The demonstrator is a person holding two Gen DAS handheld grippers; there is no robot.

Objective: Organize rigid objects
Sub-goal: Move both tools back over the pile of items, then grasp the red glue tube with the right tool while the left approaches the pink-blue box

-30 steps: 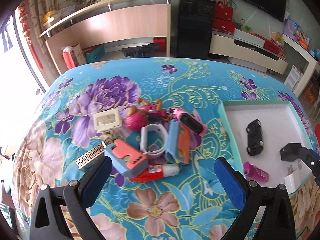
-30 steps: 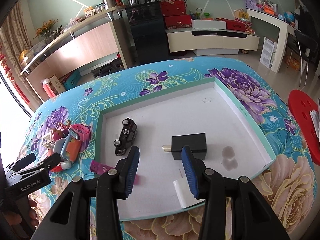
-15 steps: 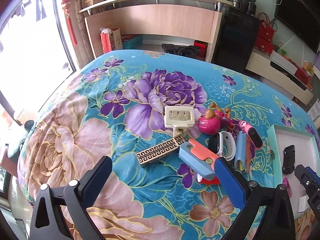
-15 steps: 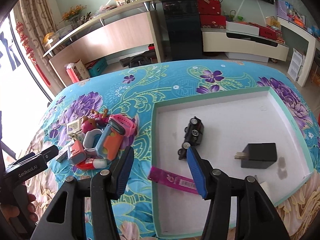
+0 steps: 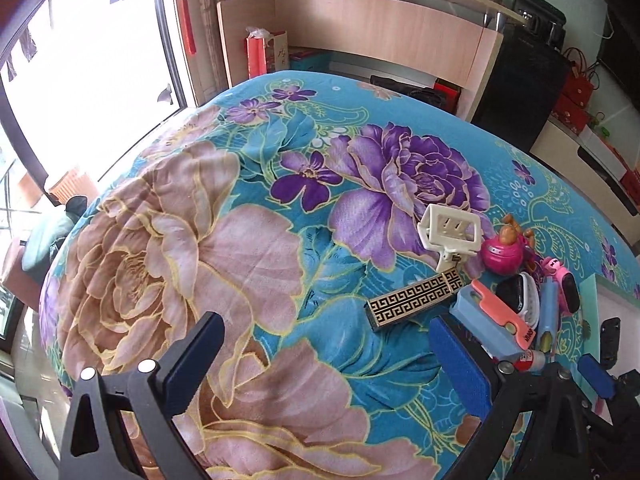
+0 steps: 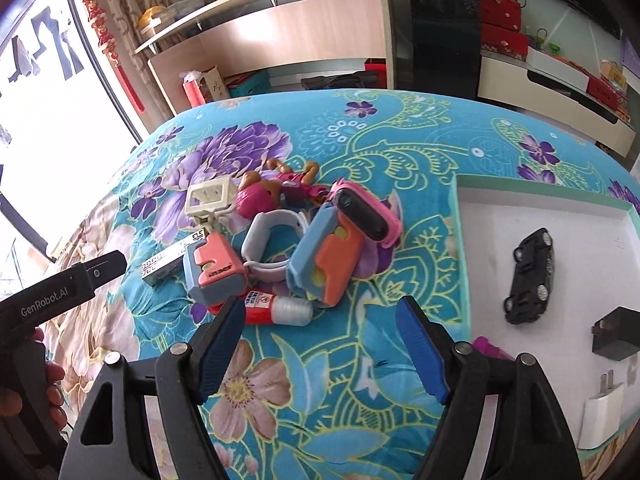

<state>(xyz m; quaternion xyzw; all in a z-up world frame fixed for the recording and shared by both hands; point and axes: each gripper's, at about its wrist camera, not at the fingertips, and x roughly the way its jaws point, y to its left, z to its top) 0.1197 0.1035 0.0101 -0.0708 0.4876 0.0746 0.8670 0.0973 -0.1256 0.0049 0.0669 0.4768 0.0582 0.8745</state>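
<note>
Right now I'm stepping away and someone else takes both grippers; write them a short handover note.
Left gripper: open, empty, over the flowered cloth beside the pile.
Right gripper: jaws have just been opening, nothing between them, pointed at the glue tube at the pile's near edge.
Done: toy car, black charger, white plug and a pink item lie in the tray.
Left: the pile on the cloth, including the white socket, patterned bar, pink doll, white band, pink band and the blue-and-orange pieces.
</note>
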